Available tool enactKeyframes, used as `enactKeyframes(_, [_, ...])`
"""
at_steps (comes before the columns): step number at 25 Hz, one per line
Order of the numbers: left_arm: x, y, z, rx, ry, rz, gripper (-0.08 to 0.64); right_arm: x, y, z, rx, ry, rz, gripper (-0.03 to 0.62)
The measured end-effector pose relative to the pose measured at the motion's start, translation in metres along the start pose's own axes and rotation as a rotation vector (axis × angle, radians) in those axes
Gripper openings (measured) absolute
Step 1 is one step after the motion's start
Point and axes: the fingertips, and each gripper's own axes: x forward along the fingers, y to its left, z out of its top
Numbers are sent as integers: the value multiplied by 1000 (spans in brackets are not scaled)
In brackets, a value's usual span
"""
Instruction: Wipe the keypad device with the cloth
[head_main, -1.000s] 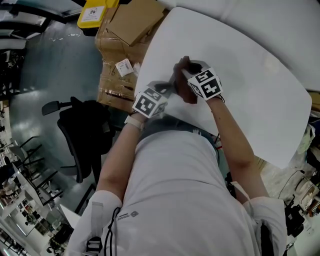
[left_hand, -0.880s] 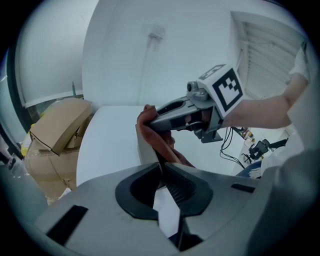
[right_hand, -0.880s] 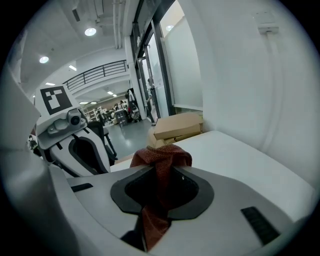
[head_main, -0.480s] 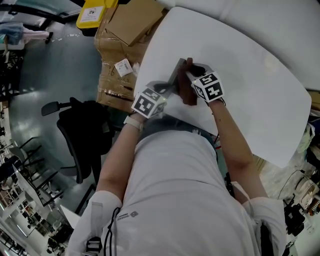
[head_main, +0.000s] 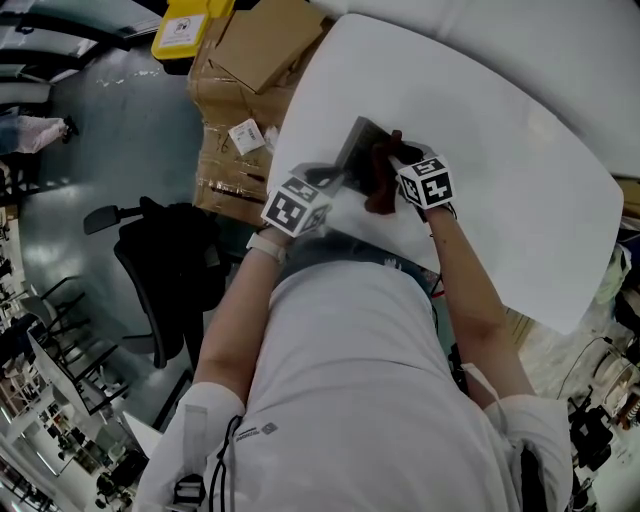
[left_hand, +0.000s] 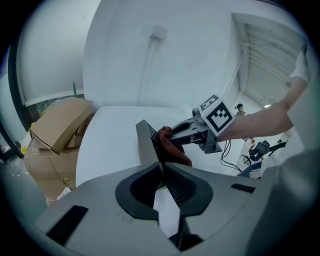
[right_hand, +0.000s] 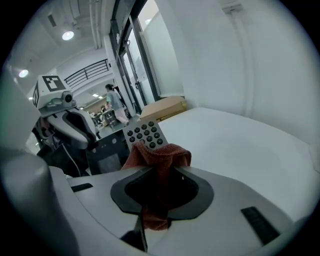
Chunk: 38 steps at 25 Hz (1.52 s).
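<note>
Your left gripper (left_hand: 161, 172) has its jaws pressed onto the near edge of the keypad device (left_hand: 145, 142), which stands tilted up off the white table (head_main: 500, 130) near that table's left edge, with its keyed face turned toward your right side. Your right gripper (right_hand: 159, 184) is pinching a fold of the reddish-brown cloth (right_hand: 161, 154), and a soft wad sticks out past the jaws and lies against the lower keys. The device looks like a thin, stiff, light slab with a smooth casing. Judged from that, a bite on one narrow edge is a slippery one, and any push from the cloth will lever the slab round that bite. Hold it on the bare border below the keys, as deep in the jaws as the edge allows, and wipe with light strokes running along the face toward the far end, not hard into it. The cloth is limp and will bunch or drag under the jaws, so leave enough of it proud of the tips that only fabric meets the keys. The raised keys may snag the weave.
</note>
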Motion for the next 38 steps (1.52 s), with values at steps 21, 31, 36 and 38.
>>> enactKeyframes(21, [-1,1,-1,-3,5,-10,20,-7,38,-57,86,108,63,81])
enactKeyframes(31, [-7,3,-10,-4,12,5,20,-10,78,-52,71,108,160,81])
enactKeyframes(36, [-7,3,-9,-12,-4,16,20,-15,52,8,55,-42,98,81])
enactKeyframes(38, [-8,3,-8,-13,-8,15,20,-16,44,36,7,-89,70,81])
